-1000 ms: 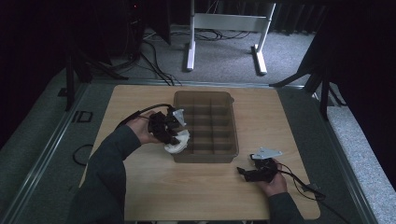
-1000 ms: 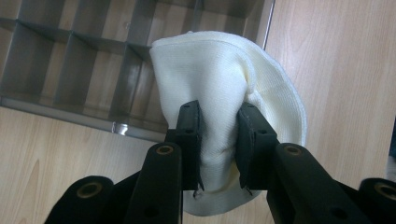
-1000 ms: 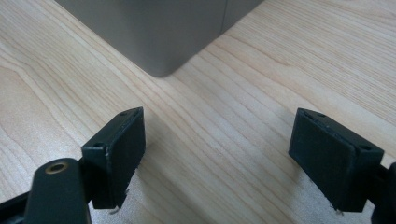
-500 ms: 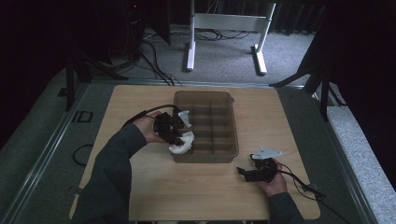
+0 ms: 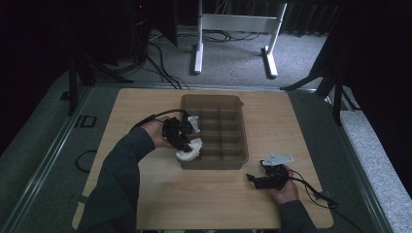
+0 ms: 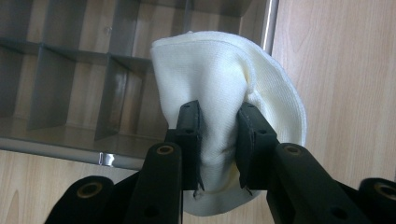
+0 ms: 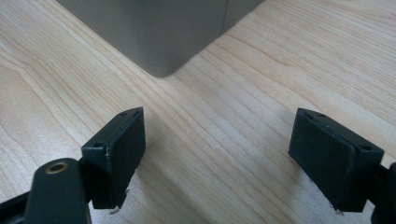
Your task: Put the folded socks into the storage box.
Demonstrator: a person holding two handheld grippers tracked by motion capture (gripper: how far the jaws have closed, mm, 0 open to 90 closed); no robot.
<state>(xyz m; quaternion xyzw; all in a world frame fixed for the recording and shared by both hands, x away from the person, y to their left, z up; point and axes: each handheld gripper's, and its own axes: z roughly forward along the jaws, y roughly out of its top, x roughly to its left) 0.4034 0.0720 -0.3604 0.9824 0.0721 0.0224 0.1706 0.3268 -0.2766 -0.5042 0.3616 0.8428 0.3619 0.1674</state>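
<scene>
My left gripper (image 6: pixel 218 135) is shut on a folded white cloth (image 6: pixel 224 88), pinching it between both pads. In the high view the left gripper (image 5: pixel 187 144) holds the white cloth (image 5: pixel 191 151) at the near left corner of a brown divided organizer box (image 5: pixel 214 162). The left gripper view shows the box's grey compartments (image 6: pixel 70 74) just behind the cloth. My right gripper (image 7: pixel 217 154) stands open over bare wood, nothing between its jaws, a corner of the box (image 7: pixel 159 32) ahead of it. From above, the right gripper (image 5: pixel 253 179) rests on the table near the box's front right corner.
The wooden table (image 5: pixel 145 194) carries the box at its middle. Cables trail from both grippers. A white stand (image 5: pixel 233 24) and floor cables lie beyond the far edge. Dark floor surrounds the table.
The left hand with the cloth has shifted slightly toward the box's near corner. The right hand has stayed put.
</scene>
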